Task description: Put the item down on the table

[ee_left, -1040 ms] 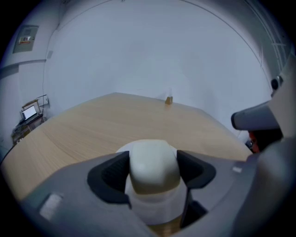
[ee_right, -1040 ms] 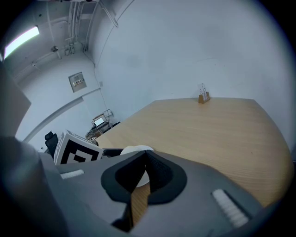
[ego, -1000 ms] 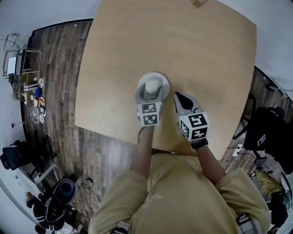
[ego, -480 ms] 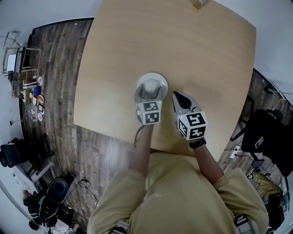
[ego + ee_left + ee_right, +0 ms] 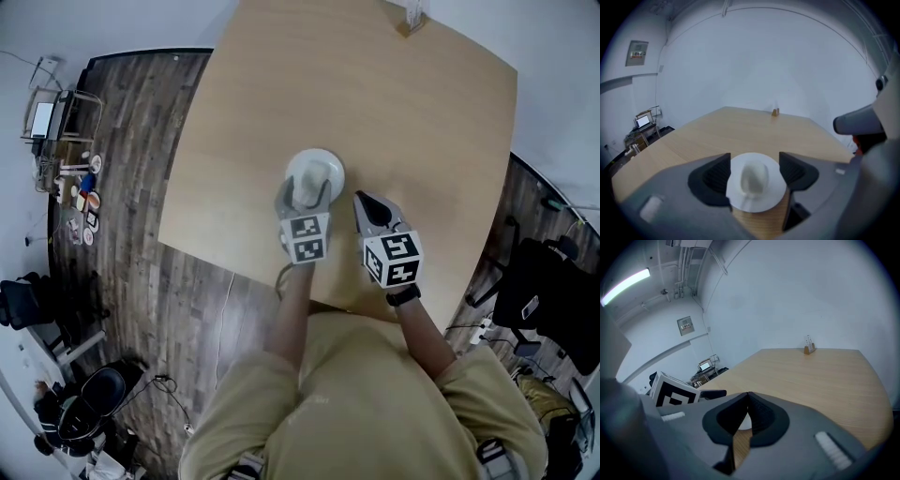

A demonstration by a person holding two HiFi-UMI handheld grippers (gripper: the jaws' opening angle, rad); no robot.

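A small white hat-shaped item [image 5: 314, 174] lies flat on the light wooden table [image 5: 394, 103], near its front edge. My left gripper [image 5: 305, 193] is open, one jaw on each side of the hat's crown and above its brim. In the left gripper view the hat [image 5: 754, 180] rests on the table between the dark pads [image 5: 712, 177], with gaps beside the crown. My right gripper [image 5: 362, 199] hovers just to the right of the hat, shut with nothing in it. In the right gripper view its pads [image 5: 759, 416] meet at the tip.
A small wooden holder [image 5: 412, 13] stands at the table's far edge and shows again as the holder [image 5: 775, 112] and the holder [image 5: 809, 349]. A cluttered rack [image 5: 66, 178] and chairs [image 5: 42, 309] stand on the dark floor at left, a black chair [image 5: 553, 291] at right.
The head view has shifted slightly. The hat and both grippers keep the same places relative to each other.
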